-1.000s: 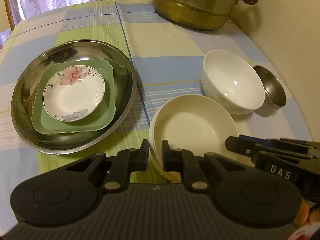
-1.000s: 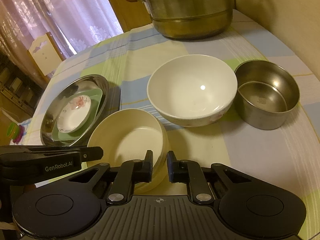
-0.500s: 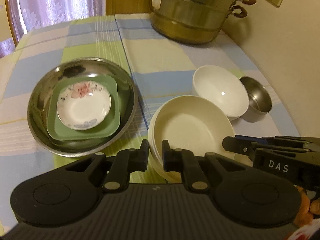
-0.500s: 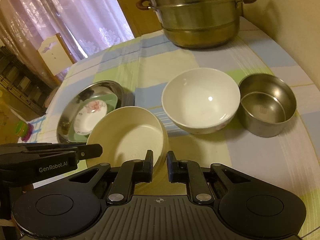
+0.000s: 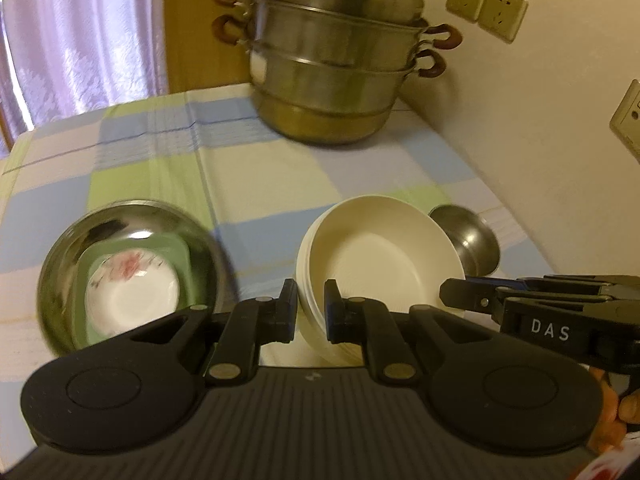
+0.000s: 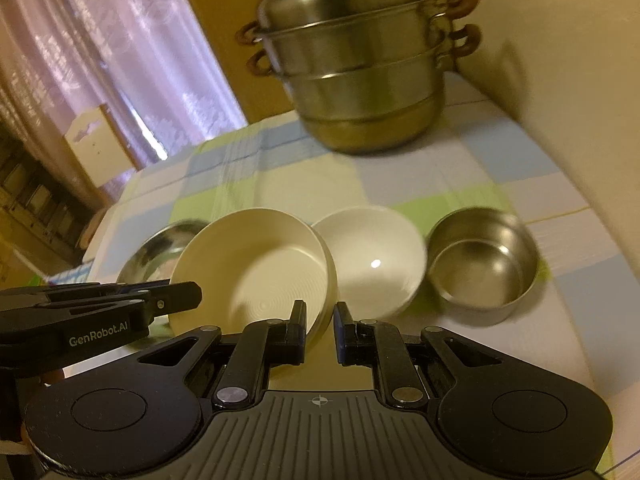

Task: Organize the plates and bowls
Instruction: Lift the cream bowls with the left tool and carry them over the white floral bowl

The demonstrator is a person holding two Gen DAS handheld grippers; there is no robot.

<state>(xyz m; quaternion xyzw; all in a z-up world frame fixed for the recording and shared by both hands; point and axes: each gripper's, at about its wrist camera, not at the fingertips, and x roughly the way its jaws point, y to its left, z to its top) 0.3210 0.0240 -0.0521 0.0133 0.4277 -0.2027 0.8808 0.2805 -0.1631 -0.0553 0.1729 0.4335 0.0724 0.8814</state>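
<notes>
A stack of cream deep plates (image 5: 380, 256) hangs tilted above the checked tablecloth, held from two sides. My left gripper (image 5: 311, 304) is shut on its near left rim. My right gripper (image 6: 320, 320) is shut on the near right rim of the same stack (image 6: 256, 264). Each gripper shows in the other's view: the right one (image 5: 452, 296) and the left one (image 6: 192, 296). A white bowl (image 6: 376, 264) sits just right of the stack; the left wrist view hides it. At the left, a steel basin (image 5: 64, 280) holds a green square plate (image 5: 182, 264) and a floral plate (image 5: 132, 292).
A small steel bowl (image 6: 480, 264) stands to the right of the white bowl, close to the wall. A tall lidded steamer pot (image 5: 336, 64) fills the far corner of the table. Curtains and a chair lie beyond the table's left edge.
Both grippers have risen together with the cream stack, which has left the tablecloth and tilted. The dishes on the table now look smaller and lower in both views.
</notes>
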